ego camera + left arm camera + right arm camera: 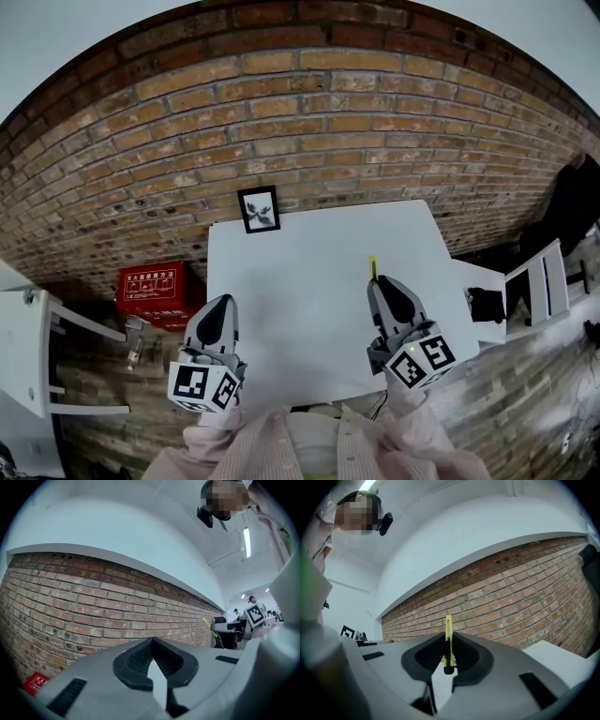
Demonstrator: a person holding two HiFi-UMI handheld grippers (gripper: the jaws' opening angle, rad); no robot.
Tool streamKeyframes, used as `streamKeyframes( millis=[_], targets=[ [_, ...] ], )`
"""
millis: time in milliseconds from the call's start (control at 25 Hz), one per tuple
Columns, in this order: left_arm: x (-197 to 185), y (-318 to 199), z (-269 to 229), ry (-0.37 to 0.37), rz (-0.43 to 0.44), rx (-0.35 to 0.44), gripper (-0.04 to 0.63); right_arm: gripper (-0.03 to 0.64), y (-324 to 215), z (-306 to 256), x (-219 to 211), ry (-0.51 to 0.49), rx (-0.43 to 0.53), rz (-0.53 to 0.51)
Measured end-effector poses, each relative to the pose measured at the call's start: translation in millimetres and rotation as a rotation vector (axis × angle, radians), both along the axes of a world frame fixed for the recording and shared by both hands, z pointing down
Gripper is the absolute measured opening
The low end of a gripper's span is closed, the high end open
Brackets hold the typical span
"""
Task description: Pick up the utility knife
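Observation:
The utility knife [372,268] is a thin yellow one, and it sticks out forward from the tips of my right gripper [380,283] above the white table [300,281]. In the right gripper view the knife [448,641] stands upright on edge between the dark pads, and the right gripper [449,639] is shut on it. My left gripper [223,302] hangs over the table's left front part. Its jaws meet at the tip with nothing between them, as the left gripper view [152,643] shows. That view also catches the knife [206,622] far off to the right.
A small framed picture [259,208] stands at the table's far edge against the brick wall [309,122]. A red box [150,286] sits on the floor to the left, beside a white frame [37,356]. A white chair [539,281] and a black object [487,305] are at the right.

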State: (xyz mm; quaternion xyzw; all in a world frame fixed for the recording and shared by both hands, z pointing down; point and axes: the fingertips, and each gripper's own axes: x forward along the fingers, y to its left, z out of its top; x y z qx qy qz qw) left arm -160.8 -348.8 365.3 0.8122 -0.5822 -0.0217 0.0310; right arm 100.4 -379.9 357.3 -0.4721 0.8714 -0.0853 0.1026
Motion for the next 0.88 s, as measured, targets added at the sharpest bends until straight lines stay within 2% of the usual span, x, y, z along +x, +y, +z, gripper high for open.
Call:
streamKeyframes(
  millis=[880],
  targets=[
    [-7.3,-3.8,12.8,0.006,-0.022,-0.038,-0.006,0.051,-2.0,6.2,5.9,0.012,-0.013,0.021]
  ],
)
